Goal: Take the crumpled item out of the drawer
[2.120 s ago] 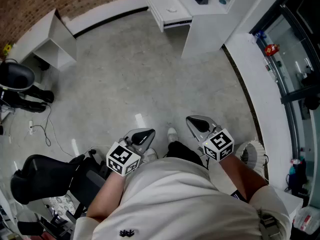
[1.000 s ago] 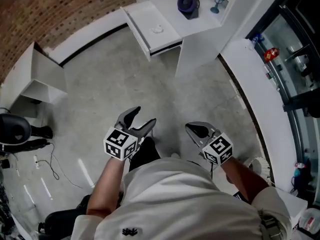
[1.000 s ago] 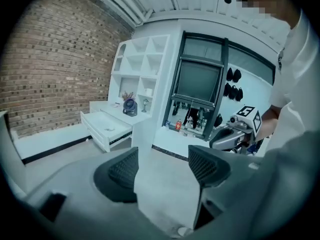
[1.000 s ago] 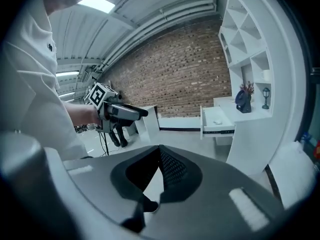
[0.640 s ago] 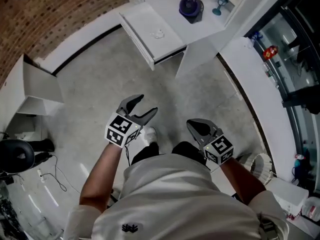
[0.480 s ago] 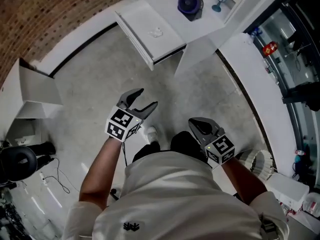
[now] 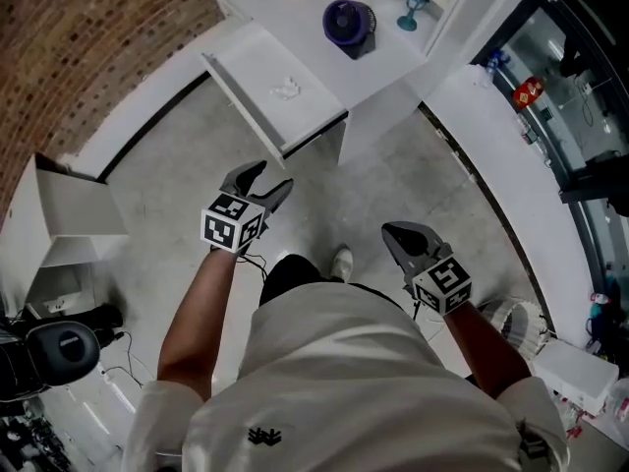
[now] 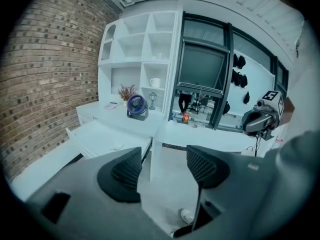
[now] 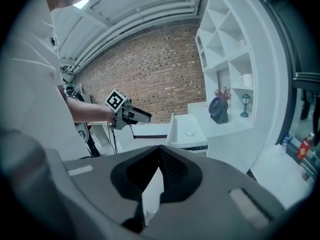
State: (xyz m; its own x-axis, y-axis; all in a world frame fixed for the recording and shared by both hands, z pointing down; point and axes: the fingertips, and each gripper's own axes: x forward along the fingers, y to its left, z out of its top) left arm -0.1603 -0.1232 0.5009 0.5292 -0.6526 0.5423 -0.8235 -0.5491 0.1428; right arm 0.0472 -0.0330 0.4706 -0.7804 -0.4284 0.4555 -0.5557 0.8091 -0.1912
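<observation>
The person stands on the grey floor point(image 7: 187, 165) in a white shirt, with a tool held out in each hand. The right gripper point(image 7: 393, 231), closer to the body, has its jaws pressed together on nothing. The left gripper point(image 7: 271, 176) reaches further forward, its jaws spread wide and empty, pointing toward the open drawer point(image 7: 246, 62) of the white desk point(image 7: 378, 52). The crumpled item point(image 7: 286, 88), small and white, lies inside that drawer, well apart from both tools. Beyond it a purple fan point(image 7: 346, 23) stands on the desk.
</observation>
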